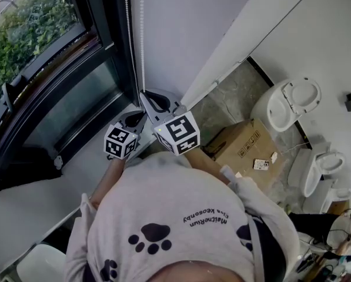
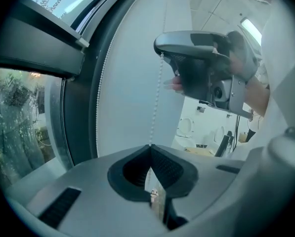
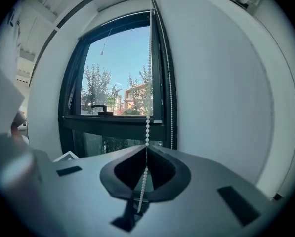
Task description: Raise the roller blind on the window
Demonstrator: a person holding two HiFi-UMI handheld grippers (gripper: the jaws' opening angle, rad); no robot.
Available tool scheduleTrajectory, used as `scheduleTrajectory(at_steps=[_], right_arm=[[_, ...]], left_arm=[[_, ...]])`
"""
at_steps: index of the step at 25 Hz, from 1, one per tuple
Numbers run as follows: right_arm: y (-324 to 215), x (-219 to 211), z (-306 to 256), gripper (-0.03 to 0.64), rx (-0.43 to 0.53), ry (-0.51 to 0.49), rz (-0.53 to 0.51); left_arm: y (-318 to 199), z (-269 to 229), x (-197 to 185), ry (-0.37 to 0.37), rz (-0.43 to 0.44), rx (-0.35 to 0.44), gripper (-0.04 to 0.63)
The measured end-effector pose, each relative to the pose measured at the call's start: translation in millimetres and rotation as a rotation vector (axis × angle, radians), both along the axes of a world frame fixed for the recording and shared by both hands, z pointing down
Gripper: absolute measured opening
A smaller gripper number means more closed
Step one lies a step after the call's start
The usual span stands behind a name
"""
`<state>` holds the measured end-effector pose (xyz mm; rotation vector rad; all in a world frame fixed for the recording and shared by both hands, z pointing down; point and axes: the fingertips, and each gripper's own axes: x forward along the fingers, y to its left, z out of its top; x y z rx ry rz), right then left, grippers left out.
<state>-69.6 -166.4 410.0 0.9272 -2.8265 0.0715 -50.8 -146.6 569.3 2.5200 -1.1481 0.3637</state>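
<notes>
- Left gripper (image 2: 150, 148): clenched, jaws pressed together on the bead chain (image 2: 156, 102), which enters at the very tip of the jaws.
- Right gripper (image 3: 146, 148): also clenched on the same bead chain. The beads run straight up from its jaw tips, and a short run shows below, through the opening behind the jaws.
- In the left gripper view, the chain climbs from the left gripper's tips to the right gripper, which sits higher up and a little to the right on that strand.
- A second strand (image 3: 170, 83) hangs just to the right of the right gripper's jaws, along the dark frame of the window (image 3: 118, 68). It touches neither gripper.
- Ahead of the right gripper, the glass shows sky, trees and buildings. A handle (image 3: 102, 107) sits on the frame, left of the gripped strand.
- White wall (image 3: 221, 83) fills the space to the right of the right gripper.
- The fabric of the roller blind cannot be made out in any view. Only its chain shows, held in both grippers.
- Head view: the two grippers are side by side, just apart, at the corner where the window meets the wall.
- Down and to the right of the right gripper, a cardboard box (image 1: 240, 148) stands on the floor, with a toilet (image 1: 284, 104) beyond it.
</notes>
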Motion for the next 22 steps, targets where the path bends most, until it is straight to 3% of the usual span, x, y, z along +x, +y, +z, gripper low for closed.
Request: scheduleTrajectory(at_steps=[9, 16, 17, 19, 22], right_arm=[[3, -2, -6, 0.011, 0.040, -0.021, 0.014], [3, -2, -4, 0.014, 0.078, 0.009, 0.040], [4, -1, -5, 0.030, 0.081, 0.006, 0.042], [4, -1, -7, 0.129, 0.086, -0.002, 0.052], [3, 6, -13, 0.132, 0.118, 0.001, 0.102]], left_arm=[[3, -13, -10, -0.006, -0.064, 0.105, 0.014], [1, -80, -32, 0.063, -0.157, 0.273, 0.017], [1, -90, -34, 0.069, -0.164, 0.292, 0.031], [0, -109, -37, 0.081, -0.180, 0.326, 0.083], [-1, -136, -42, 0.098, -0.221, 0.370, 0.081]])
